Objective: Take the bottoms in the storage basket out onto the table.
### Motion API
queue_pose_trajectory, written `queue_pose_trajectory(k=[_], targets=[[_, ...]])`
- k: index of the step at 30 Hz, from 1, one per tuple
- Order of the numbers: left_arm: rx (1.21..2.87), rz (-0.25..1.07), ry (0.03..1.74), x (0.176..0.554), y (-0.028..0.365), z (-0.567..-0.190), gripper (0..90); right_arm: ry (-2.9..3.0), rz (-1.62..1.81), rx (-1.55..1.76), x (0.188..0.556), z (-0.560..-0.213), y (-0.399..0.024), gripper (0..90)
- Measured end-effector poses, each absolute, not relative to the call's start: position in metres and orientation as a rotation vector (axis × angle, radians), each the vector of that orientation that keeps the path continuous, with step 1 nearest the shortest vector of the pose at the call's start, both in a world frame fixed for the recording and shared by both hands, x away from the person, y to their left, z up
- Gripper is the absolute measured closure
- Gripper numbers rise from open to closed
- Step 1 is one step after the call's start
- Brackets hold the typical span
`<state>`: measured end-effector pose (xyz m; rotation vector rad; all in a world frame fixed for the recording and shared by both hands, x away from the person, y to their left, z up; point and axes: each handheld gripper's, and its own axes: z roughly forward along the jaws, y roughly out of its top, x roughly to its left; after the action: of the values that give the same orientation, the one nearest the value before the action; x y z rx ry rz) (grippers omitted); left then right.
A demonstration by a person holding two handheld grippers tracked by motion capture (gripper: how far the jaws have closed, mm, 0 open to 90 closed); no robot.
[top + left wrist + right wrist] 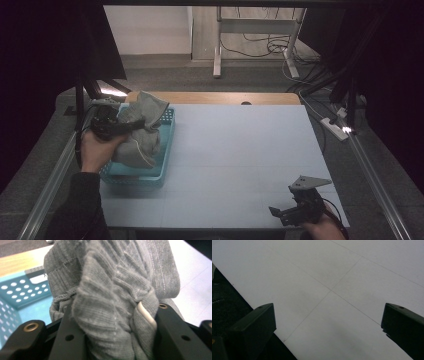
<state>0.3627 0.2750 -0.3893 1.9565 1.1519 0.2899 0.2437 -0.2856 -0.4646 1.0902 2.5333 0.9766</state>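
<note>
A: What did the high view show?
B: The left gripper point(131, 126) had its fingers clamped on a bunched grey garment point(141, 131), which hung over a teal perforated basket point(166, 134) at the left of the pale desk point(240, 160). The right gripper point(281, 212) hovered at the near right edge, well apart from it.

A: And the left gripper view?
B: The garment point(112, 290) was ribbed knit, soft and creased, with stitched hems and a white cord, pinched between the black fingers point(175, 332). The basket point(22, 292) lay behind.

A: The right gripper view?
B: Its fingers point(254, 327) stood wide apart over the smooth, faintly seamed desk point(337, 277).
</note>
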Motion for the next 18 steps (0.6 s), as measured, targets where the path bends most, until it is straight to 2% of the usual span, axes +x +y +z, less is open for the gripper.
queue_pose_trajectory(k=[18], targets=[[1.935, 0.306, 1.023, 0.352, 0.251, -0.366, 63.2, 2.519, 0.991, 1.100, 0.244, -0.464, -0.286, 0.0]])
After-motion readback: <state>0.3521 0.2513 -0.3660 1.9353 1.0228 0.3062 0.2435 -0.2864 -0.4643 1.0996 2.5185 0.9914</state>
